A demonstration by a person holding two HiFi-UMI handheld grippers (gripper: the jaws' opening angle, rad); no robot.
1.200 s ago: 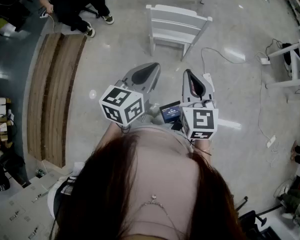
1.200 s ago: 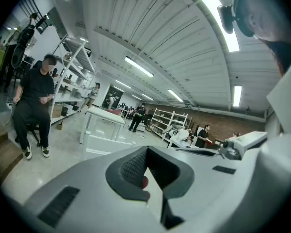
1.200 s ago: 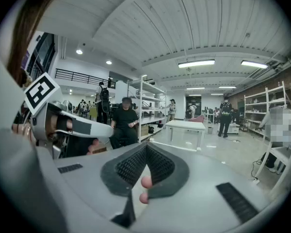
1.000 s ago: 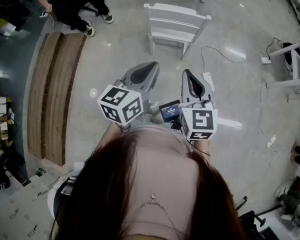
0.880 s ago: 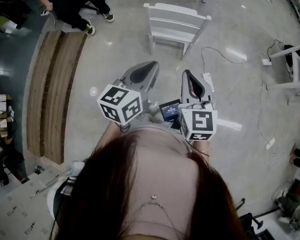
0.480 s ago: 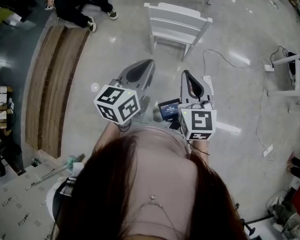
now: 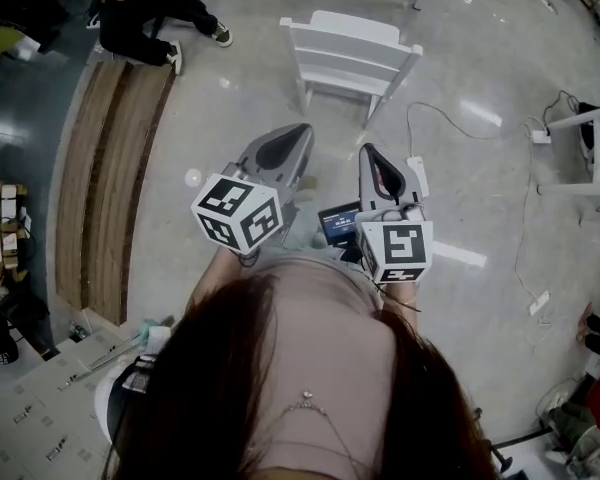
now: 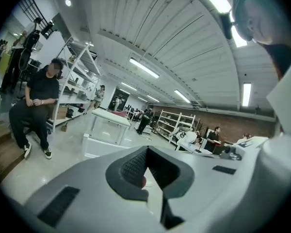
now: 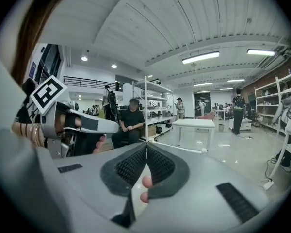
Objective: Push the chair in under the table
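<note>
While both tongs are clenched on nothing, left tongs and right tongs sit side by side, pointing at the white chair. Chair stands apart from them on the floor, with the table beyond it. Cable loops just right of the chair. Wood boards and a seated person are off left.

The grey floor bears a white chair; a cable trails nearby; wooden planks lie leftward.
</note>
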